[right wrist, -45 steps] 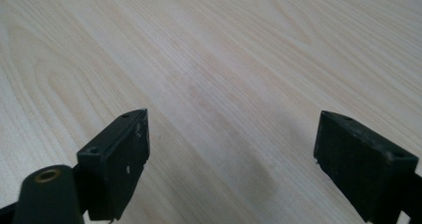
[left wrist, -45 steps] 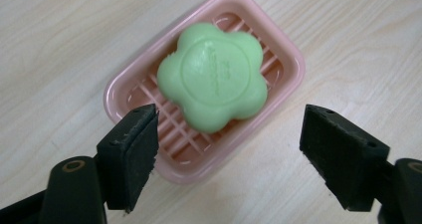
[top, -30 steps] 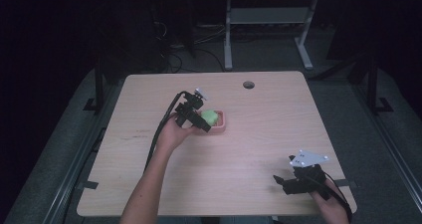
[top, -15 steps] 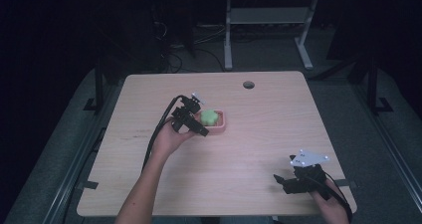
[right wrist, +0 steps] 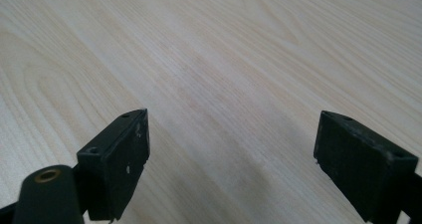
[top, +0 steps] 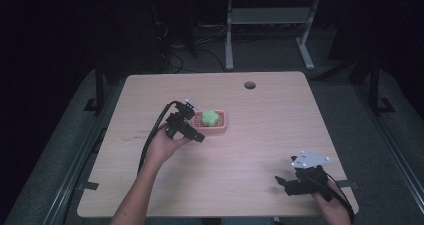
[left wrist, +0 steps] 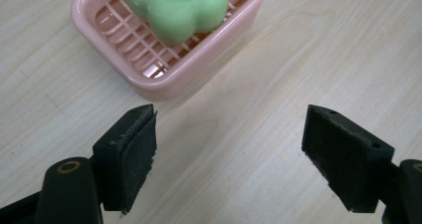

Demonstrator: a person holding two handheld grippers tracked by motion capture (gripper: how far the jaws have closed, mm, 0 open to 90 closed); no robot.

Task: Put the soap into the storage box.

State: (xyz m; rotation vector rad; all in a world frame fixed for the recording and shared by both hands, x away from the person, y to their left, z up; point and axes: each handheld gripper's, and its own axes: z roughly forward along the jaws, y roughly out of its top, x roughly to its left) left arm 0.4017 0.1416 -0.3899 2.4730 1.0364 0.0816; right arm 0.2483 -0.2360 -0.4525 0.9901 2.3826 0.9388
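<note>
A green flower-shaped soap (top: 210,117) (left wrist: 175,9) lies in a pink slatted soap dish (top: 222,128) (left wrist: 164,79) near the middle of the wooden table (top: 260,135). My left gripper (top: 195,127) (left wrist: 229,157) is open just left of the dish, its jaws apart over bare wood with nothing between them. My right gripper (top: 286,184) (right wrist: 231,164) is open near the table's front right corner, above bare wood, far from the dish.
A round cable hole (top: 249,85) sits near the table's far edge. A cable (top: 152,135) trails from the left gripper along the forearm. Beyond the table, a dark floor holds a white desk frame (top: 270,20).
The left gripper has drawn back left from over the dish, leaving the soap lying in it. The right gripper has stayed in place.
</note>
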